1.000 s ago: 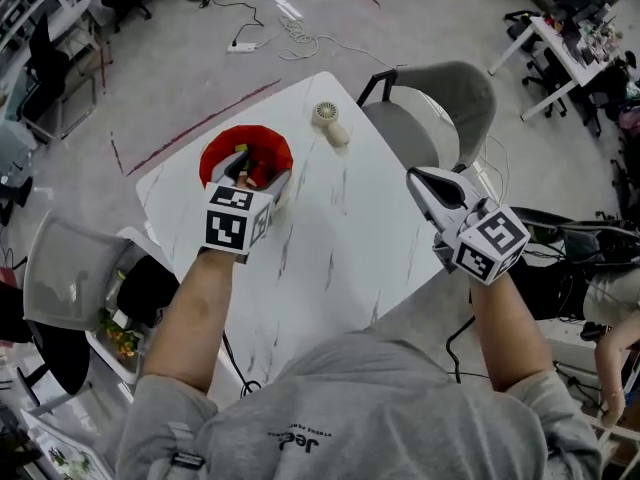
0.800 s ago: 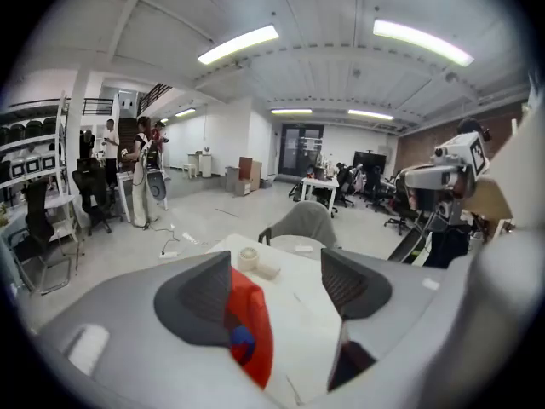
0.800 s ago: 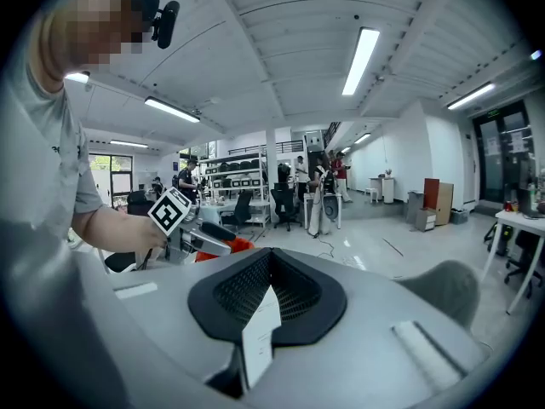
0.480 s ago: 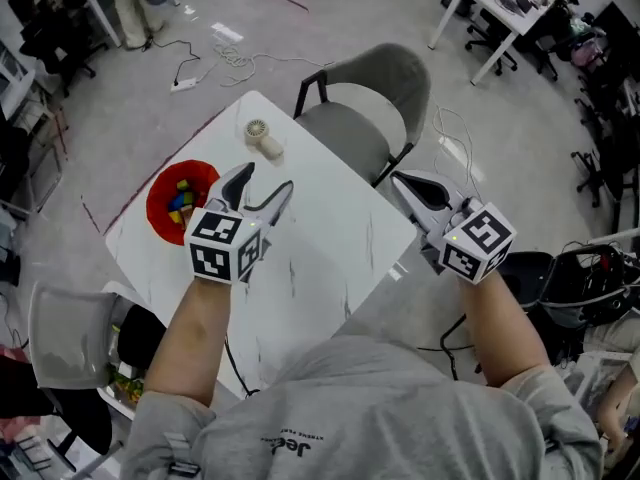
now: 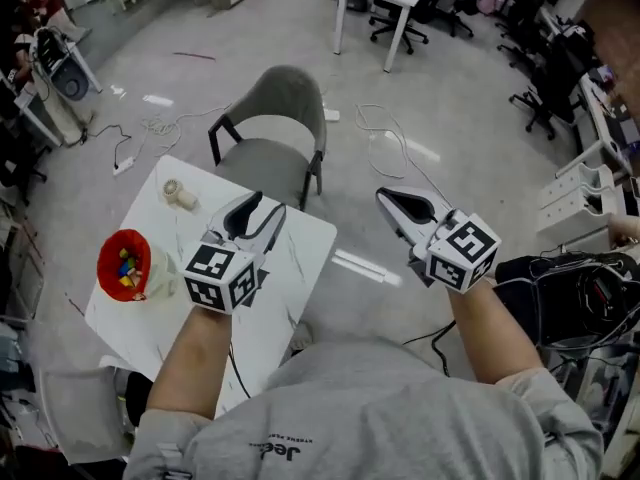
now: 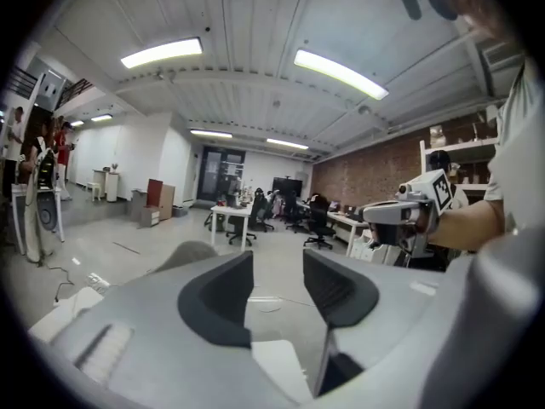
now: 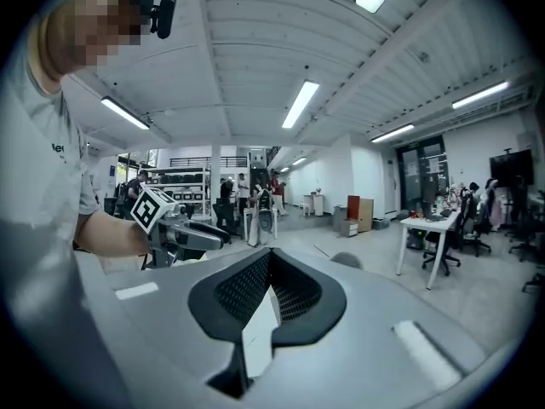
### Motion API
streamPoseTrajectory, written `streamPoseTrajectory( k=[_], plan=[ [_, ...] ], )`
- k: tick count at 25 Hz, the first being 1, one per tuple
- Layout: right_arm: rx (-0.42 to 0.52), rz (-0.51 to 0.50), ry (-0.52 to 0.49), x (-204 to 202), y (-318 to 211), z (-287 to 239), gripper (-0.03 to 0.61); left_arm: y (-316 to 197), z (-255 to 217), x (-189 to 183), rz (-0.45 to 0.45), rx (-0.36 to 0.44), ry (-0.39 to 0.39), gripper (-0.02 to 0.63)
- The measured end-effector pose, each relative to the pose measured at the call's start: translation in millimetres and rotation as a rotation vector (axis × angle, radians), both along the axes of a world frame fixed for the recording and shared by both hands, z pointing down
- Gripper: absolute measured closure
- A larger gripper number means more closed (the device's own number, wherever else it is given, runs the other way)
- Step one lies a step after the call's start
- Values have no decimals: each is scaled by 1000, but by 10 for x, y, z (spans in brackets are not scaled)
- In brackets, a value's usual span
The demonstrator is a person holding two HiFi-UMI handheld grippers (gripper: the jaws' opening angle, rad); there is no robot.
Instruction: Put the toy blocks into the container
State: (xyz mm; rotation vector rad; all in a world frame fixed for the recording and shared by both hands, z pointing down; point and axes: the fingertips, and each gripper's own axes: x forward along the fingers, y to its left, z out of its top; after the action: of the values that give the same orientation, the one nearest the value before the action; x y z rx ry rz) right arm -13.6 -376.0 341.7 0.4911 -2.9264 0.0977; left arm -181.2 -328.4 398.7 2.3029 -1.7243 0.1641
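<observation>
the left gripper (image 5: 262, 208) hangs over a white table (image 5: 190, 230), its jaws apart with nothing between them, having just been closing. the right gripper (image 5: 388, 198), off the table's edge, is clenched on nothing. toy blocks (image 5: 125, 264) sit inside the red container (image 5: 107, 251) at the table's left edge.

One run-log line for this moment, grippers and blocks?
toy blocks: in red container | left gripper: empty, fingers apart, just been closing | right gripper: shut, empty

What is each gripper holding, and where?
Nothing. Left grey two-jaw gripper: jaws apart, just been closing, nothing between. Right grey gripper: jaws shut, empty.
</observation>
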Motion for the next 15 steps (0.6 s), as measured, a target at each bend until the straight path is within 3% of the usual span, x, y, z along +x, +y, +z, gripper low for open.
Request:
streamPoseTrajectory(
  k=[9, 15],
  plan=[
    [23, 262, -15, 1934, 113, -153, 575, -323, -341, 1774, 245, 77, 50, 467],
    [-1, 407, -17, 2952, 397, -51, 575, -226, -451, 2661, 358, 125, 94, 516]
  ],
)
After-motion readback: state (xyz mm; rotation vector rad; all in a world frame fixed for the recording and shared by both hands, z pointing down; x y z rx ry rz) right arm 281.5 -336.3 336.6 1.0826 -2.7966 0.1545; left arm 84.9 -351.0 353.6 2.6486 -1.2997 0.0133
